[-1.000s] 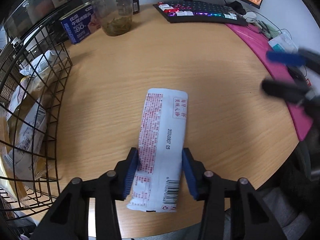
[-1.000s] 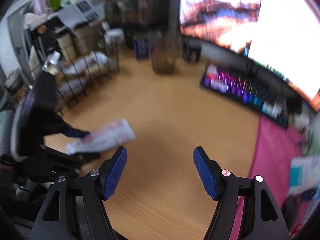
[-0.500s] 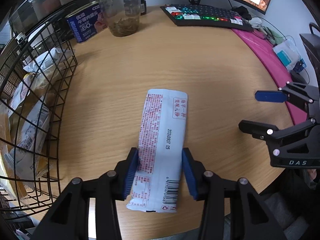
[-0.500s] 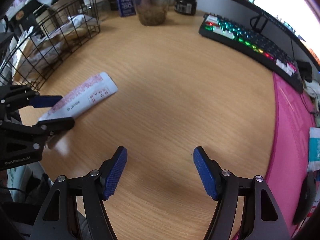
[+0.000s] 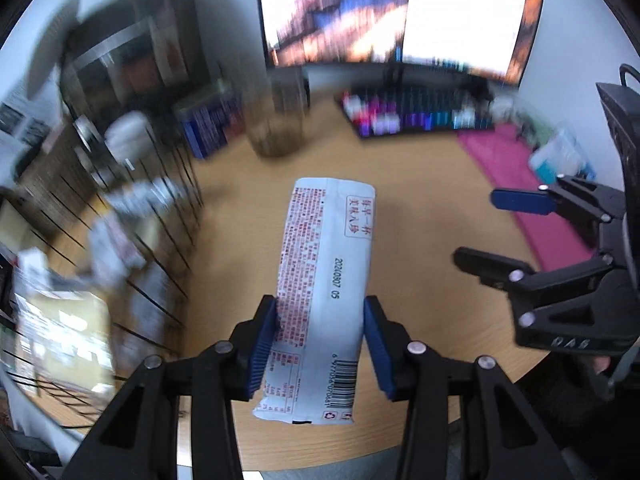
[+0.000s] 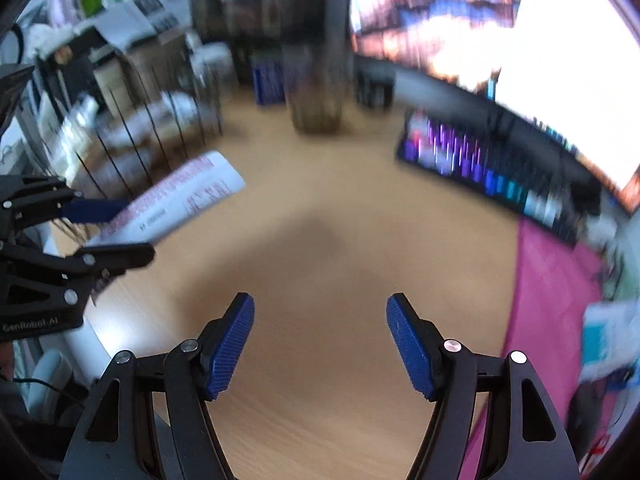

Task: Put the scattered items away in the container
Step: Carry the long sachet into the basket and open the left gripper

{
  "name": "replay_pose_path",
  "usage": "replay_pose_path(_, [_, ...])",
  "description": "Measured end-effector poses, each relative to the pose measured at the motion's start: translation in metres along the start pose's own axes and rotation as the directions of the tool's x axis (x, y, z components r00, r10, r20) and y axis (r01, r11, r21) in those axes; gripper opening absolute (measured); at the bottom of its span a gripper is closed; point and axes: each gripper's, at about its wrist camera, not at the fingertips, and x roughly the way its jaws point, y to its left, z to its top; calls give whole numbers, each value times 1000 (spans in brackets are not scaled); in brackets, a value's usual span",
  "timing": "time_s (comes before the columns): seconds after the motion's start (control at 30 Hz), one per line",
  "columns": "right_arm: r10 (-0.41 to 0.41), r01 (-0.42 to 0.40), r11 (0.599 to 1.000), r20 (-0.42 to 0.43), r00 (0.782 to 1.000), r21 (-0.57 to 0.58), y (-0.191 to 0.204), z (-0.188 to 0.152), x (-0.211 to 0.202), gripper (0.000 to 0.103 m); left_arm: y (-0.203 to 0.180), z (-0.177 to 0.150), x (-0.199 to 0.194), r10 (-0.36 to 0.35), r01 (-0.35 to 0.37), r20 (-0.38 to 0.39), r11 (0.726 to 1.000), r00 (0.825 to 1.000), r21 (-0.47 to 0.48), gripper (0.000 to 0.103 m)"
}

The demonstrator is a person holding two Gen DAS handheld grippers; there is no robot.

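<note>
A round wooden desk (image 5: 432, 208) fills the middle of the room, with a wide monitor (image 5: 400, 12) lit at its far edge and a backlit keyboard (image 5: 416, 118) just under the screen. A pink mat (image 5: 516, 184) runs along the desk's right edge, toward three o'clock. Near twelve o'clock a clear jar (image 5: 278, 120) stands beside a blue tin (image 5: 210, 128), both smeared by motion blur. Off at nine o'clock sits a black wire basket (image 5: 160, 216) with several pale packets already lying inside it.

The left gripper (image 5: 320, 340) has its blue pads pressed against both long sides of a white sachet (image 5: 326, 276) printed with red text, a date and a barcode. The jaws are narrowed to the packet's width, and the sachet sticks out forward toward twelve o'clock, clear above the desk top and just right of the basket's wire wall. From the right wrist view the same sachet (image 6: 180, 204) shows at ten o'clock, angled up in front of the basket (image 6: 168, 128).

The right gripper (image 6: 320, 344) hangs over bare wood with its jaws roughly half spread and nothing between the pads. In the left wrist view it (image 5: 492, 228) appears at three o'clock, well apart from the sachet.
</note>
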Motion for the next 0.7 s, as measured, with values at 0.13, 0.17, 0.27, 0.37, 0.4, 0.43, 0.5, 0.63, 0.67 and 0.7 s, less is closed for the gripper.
replay_pose_path(0.13, [2,13,996,161,987,-92,28,38,-39,69,23,15,-51,70,-63,128,996,989,-55,49])
replay_pose_path(0.17, [18,5,993,194,981,-117,38,48,-47,69,32,17,-61,95,-85,148,994,984,-71,49])
replay_pose_path(0.27, [69,-9,977,280,958,-211,76,77,-62,69,69,14,-87,192,-164,186,974,963,-155,49])
replay_pose_path(0.37, [144,-50,954,307,941,-295,114,101,-60,69,110,1,-96,276,-232,164,942,947,-244,49])
replay_pose_path(0.4, [168,-67,947,306,937,-314,125,109,-56,69,122,-4,-97,293,-244,154,930,944,-273,49])
replay_pose_path(0.43, [190,-84,940,299,935,-332,137,116,-51,69,135,-11,-97,310,-258,140,918,940,-302,49])
replay_pose_path(0.5, [207,-99,931,284,936,-351,156,127,-40,69,160,-22,-92,328,-275,105,896,939,-348,49])
replay_pose_path(0.63, [241,-145,921,235,942,-361,178,137,-15,69,183,-34,-76,304,-256,72,889,950,-379,49])
replay_pose_path(0.67, [246,-157,921,221,944,-358,182,138,-9,69,186,-35,-70,294,-249,65,890,954,-381,49])
replay_pose_path(0.7, [248,-163,921,210,946,-354,183,138,-2,69,188,-36,-65,286,-243,59,892,956,-382,49])
